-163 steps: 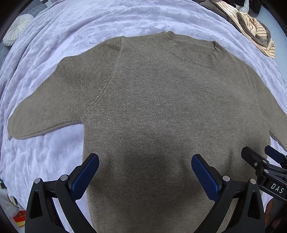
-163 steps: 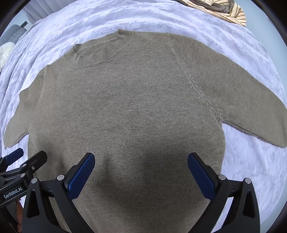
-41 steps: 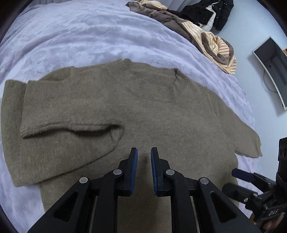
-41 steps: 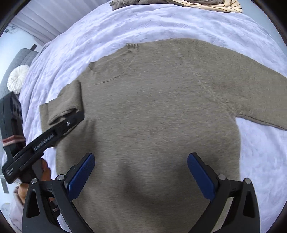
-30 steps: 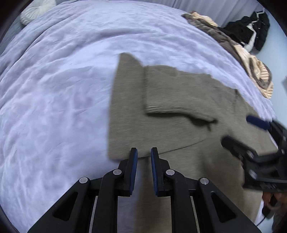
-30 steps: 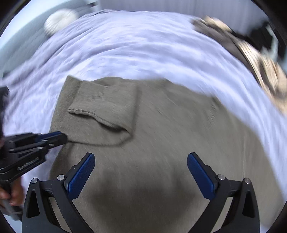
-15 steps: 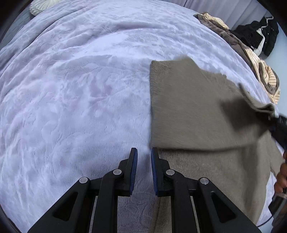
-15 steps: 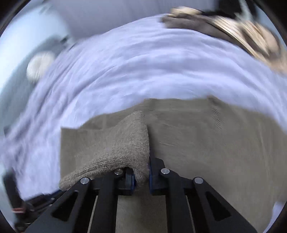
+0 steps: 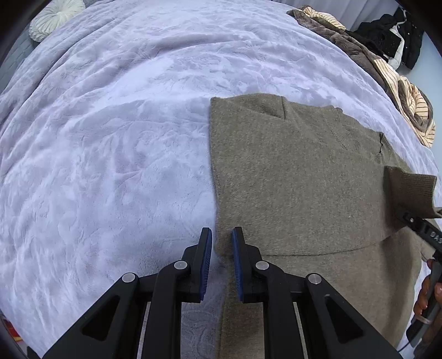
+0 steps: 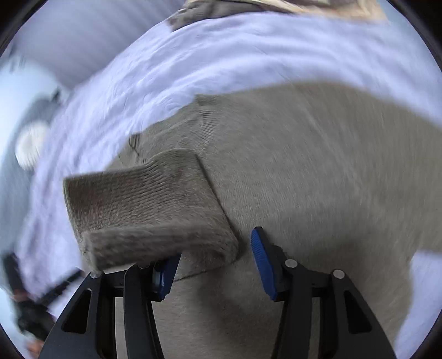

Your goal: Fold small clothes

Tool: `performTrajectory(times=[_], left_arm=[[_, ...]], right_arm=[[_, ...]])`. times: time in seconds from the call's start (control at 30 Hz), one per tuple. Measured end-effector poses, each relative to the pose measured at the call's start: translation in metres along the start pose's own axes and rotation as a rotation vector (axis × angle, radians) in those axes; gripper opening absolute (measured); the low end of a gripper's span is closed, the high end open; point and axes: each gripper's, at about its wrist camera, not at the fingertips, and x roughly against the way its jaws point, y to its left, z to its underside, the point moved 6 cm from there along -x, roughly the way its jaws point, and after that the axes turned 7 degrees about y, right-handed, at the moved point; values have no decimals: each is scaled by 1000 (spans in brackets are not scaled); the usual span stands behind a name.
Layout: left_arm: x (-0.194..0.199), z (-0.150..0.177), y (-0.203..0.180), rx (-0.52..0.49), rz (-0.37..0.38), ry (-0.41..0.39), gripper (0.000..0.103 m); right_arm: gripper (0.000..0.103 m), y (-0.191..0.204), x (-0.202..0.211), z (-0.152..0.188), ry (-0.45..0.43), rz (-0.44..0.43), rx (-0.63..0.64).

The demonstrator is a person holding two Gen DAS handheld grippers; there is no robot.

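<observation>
An olive-brown knit sweater (image 9: 304,179) lies on the bed with its left side folded in to a straight edge. My left gripper (image 9: 221,248) hovers shut over the lower end of that edge, holding nothing. In the blurred right wrist view, my right gripper (image 10: 214,245) has its jaws opening. The sleeve cuff (image 10: 149,204) is draped over its left finger, and neither pad presses on it. The left wrist view shows that cuff (image 9: 408,190) lifted over the sweater's middle at the far right, resting on the right gripper (image 9: 420,226).
A lilac plush bedcover (image 9: 110,138) stretches wide to the left of the sweater. A heap of striped and brown clothes (image 9: 400,91) and a black garment (image 9: 392,36) lie at the back right. A round white cushion (image 9: 55,13) sits at the back left. A hand (image 9: 425,298) shows at the right edge.
My right gripper shut on the folded sleeve's cuff, carried it across the sweater's body, and has now parted its jaws. The left gripper stayed shut near the folded edge.
</observation>
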Motion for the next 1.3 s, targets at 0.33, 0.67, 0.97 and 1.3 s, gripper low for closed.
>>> performTrajectory(times=[0.33,0.67,0.97,1.3], left_arm=[[-7,0,-11,-12,6,44,26],[-8,-1,-25,-48,-39,33,102],[-7,1,-21,-44,-39,43,102],[-3,8,-47,-77,28,19,102]], right_arm=[[49,-109,-3,10,-82,-405,-711],[64,-85,10,36,-9,-441,-588],[52,-78,-15,3,-1,-393,-566],[16,-104,-6,37,15,-459,-650]])
